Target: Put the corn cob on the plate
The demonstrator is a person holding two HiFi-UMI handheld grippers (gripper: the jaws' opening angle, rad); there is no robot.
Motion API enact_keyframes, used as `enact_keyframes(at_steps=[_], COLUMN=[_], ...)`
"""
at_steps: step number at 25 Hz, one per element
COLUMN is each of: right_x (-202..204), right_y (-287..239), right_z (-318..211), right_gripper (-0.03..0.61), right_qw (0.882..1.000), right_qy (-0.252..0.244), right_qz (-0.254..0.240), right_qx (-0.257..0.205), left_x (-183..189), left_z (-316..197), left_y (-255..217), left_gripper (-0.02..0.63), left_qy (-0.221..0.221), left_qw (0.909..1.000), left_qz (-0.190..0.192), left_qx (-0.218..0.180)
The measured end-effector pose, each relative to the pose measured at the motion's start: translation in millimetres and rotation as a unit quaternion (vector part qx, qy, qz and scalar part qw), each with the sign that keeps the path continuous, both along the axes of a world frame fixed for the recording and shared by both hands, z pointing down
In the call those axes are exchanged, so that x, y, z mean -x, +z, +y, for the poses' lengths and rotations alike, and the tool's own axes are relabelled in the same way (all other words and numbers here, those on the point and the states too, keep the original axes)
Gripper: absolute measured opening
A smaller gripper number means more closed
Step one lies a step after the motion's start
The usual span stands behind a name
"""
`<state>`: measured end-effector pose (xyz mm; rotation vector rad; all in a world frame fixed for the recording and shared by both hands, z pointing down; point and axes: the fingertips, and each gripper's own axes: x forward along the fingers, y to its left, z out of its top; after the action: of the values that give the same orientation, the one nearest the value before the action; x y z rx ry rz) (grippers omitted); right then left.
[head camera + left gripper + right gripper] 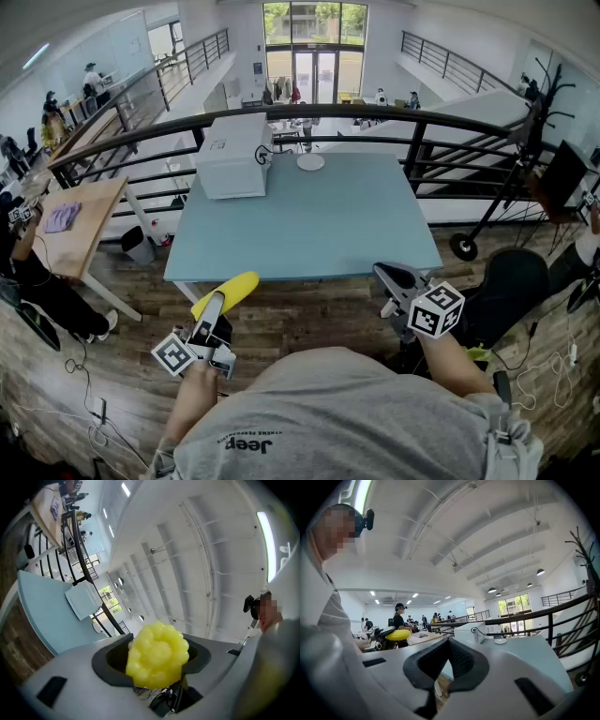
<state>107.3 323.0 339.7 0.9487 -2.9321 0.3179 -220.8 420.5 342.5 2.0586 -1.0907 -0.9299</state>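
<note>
Open mezzanine, wood plank floor [300, 319]. 1 blue table [309, 234] against a black railing [375, 117], white box [232, 155] on its far left corner. Wooden desk [84, 220] left, coat stand [544, 103] right. Tall windows [314, 37] at far end. White ribbed ceiling [187, 550], strip light [265, 541].

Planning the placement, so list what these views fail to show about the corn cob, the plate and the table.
Plate: tiny and far off in the head view; whether anything lies on it cannot be told.
Corn cob: the left gripper view shows only its end; the jaws holding it cover its sides.
Table: the white box hides the surface behind it in the head view.
</note>
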Motion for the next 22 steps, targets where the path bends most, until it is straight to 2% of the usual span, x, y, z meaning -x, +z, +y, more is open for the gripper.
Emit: enact_keyframes(at_steps=[15,22], right_x=[-44,-69], right_y=[-3,0], right_z=[1,5], right_gripper=[0.015,0.017], right_qw=[1.0,1.0], right_qy=[0.001,-0.013], right_qz=[0.009,0.007], right_qx=[0.001,-0.005], left_x=[-51,-83], left_z=[12,15], left_y=[-13,-6], left_gripper=[0.255,0.255], left_qy=[-0.007,-0.014], left_qw=[0.9997,0.9997], left_qz=[-0.012,-0.02], left_qx=[-0.018,-0.008])
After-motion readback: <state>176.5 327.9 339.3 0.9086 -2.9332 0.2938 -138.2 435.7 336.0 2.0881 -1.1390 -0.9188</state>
